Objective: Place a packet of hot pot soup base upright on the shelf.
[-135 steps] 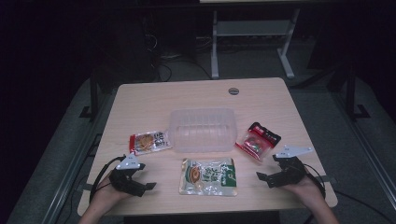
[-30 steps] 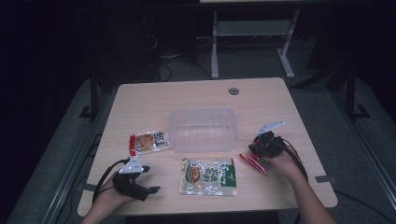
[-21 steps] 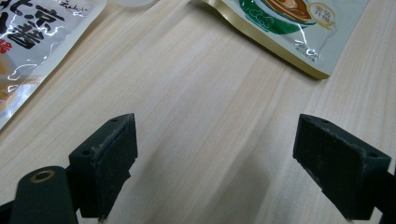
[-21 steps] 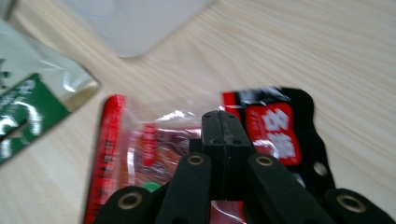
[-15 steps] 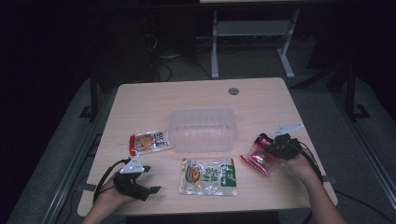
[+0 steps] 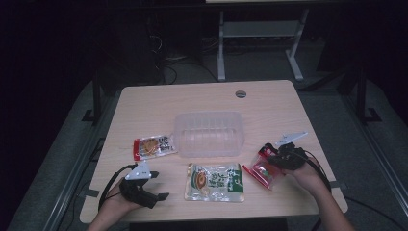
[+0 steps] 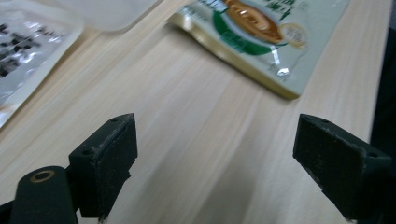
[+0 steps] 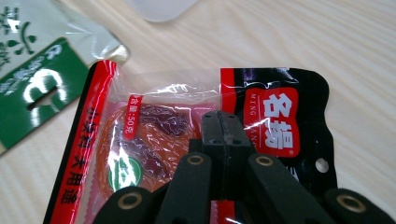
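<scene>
My right gripper is shut on the edge of a red and black snack packet, holding it just right of the green packet. In the right gripper view the jaws meet over the red packet, whose clear window shows dark red food. My left gripper rests open at the table's front left, its jaws wide apart over bare wood. A clear plastic container stands mid-table.
A green and white food packet lies in front of the container, and its corner is close to the red packet. A red-edged snack packet lies left of the container. The table's right edge is near my right hand.
The right gripper closed on the red packet, which earlier lay beside the container's right end, and has carried it a little to the right. The left gripper has stayed put.
</scene>
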`<act>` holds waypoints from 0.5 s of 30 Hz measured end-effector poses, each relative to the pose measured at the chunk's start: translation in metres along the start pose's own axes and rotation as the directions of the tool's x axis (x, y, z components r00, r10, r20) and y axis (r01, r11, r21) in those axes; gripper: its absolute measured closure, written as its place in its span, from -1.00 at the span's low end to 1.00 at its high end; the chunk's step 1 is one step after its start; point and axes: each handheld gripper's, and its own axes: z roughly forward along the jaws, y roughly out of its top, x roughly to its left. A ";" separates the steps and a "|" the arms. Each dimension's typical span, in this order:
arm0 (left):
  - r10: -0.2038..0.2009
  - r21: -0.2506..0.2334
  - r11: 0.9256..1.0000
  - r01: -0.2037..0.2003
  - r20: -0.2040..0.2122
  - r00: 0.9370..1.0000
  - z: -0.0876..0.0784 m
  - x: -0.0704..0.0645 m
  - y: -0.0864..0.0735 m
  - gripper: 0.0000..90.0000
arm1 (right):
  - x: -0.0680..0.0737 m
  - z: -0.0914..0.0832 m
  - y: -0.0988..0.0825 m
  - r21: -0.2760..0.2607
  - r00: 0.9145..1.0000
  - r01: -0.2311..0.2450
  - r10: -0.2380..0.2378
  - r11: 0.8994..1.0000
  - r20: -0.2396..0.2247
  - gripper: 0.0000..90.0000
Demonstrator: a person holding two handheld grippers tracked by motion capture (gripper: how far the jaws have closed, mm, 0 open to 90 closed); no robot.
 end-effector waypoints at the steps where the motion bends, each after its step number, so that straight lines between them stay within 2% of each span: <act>1: -0.002 -0.007 1.000 0.002 0.011 1.000 0.001 -0.003 0.002 -0.70 | 0.006 0.000 0.000 0.004 1.000 0.000 0.000 1.000 -0.002 1.00; 4: 0.007 -0.011 1.000 -0.007 0.018 1.000 0.002 -0.007 0.006 -0.69 | 0.015 -0.002 -0.002 0.017 1.000 0.030 -0.031 0.999 0.007 1.00; 6: 0.013 -0.012 1.000 -0.013 0.020 1.000 0.002 -0.009 0.007 -0.69 | 0.019 -0.005 -0.007 0.018 1.000 0.028 -0.028 0.999 -0.006 1.00; 11: 0.023 -0.043 0.999 -0.022 0.027 0.999 0.004 -0.011 0.014 -0.68 | 0.022 -0.009 -0.015 0.000 0.999 0.029 -0.029 1.000 -0.044 1.00; 14: 0.038 -0.058 0.998 -0.036 0.029 0.999 0.007 -0.014 0.022 -0.68 | 0.023 -0.007 -0.013 0.001 0.998 0.046 -0.046 0.999 -0.039 1.00; 15: 0.030 -0.067 0.997 -0.028 0.034 0.999 0.008 -0.015 0.024 -0.68 | 0.023 -0.006 -0.012 -0.004 0.998 0.054 -0.054 0.999 -0.039 1.00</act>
